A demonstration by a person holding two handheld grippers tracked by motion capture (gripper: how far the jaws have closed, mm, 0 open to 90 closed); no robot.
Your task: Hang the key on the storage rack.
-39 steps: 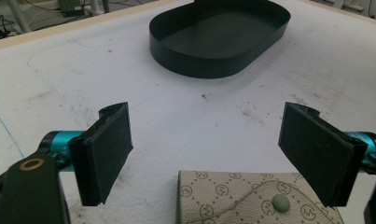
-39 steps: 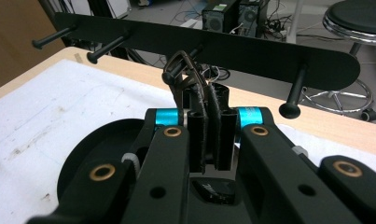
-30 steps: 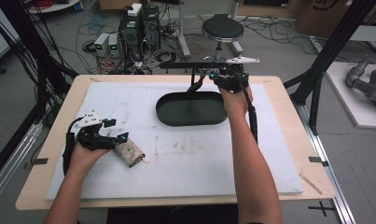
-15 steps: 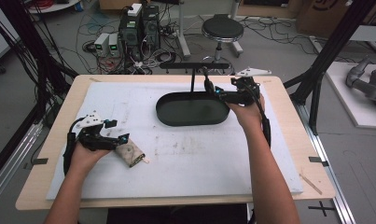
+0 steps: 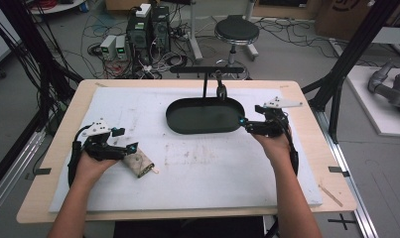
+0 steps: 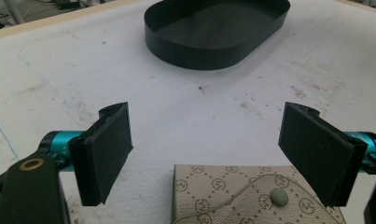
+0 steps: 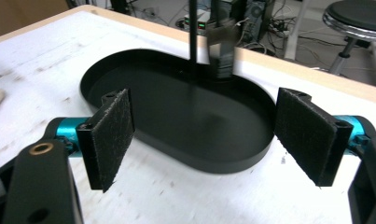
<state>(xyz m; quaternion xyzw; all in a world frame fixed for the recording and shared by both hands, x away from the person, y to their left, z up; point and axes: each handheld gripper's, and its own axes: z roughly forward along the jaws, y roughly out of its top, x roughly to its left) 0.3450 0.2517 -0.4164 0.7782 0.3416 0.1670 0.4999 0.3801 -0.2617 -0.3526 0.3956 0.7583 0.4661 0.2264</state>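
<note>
Pouch [image 5: 138, 162]: small, beige, patterned with round monograms, lying flat on the white mat [image 5: 187, 163] toward the left front of the table [image 5: 58, 144]. In the left gripper view the pouch [image 6: 251, 198] shows a thin cord across its face and a small pale green stud [image 6: 279, 197].

Left gripper [image 5: 119, 148]: held in the person's left hand [image 5: 91, 166], low over the mat, just beside the pouch's near end. Jaws stand wide apart; in the left gripper view the pouch sits between and below them, not touched by either pad as far as I can see.

Right gripper [image 5: 250, 125]: held in the person's right hand [image 5: 274, 144] at the right end of the tray, pointing toward it. Jaws spread wide, holding nothing; a grey three-cornered plate [image 5: 283, 103] sits on top.

Tray [image 5: 205, 130]: black, oval, shallow, with upright walls, placed at the middle back of the mat, well apart from the pouch. In the right gripper view the tray [image 7: 143, 81] lies just ahead of the spread jaws.

Stand [image 5: 205, 87]: thin black upright post rising from the far side of the tray, carrying a horizontal black bar [image 5: 187, 70]; a dark clip-like piece [image 5: 221, 91] hangs beside the post.

Mat: white, scuffed and stained, covering most of the pale wooden table.

Surroundings: stool [image 5: 236, 30], electronic boxes [image 5: 148, 27] and loose cables on the floor beyond the table.
</note>
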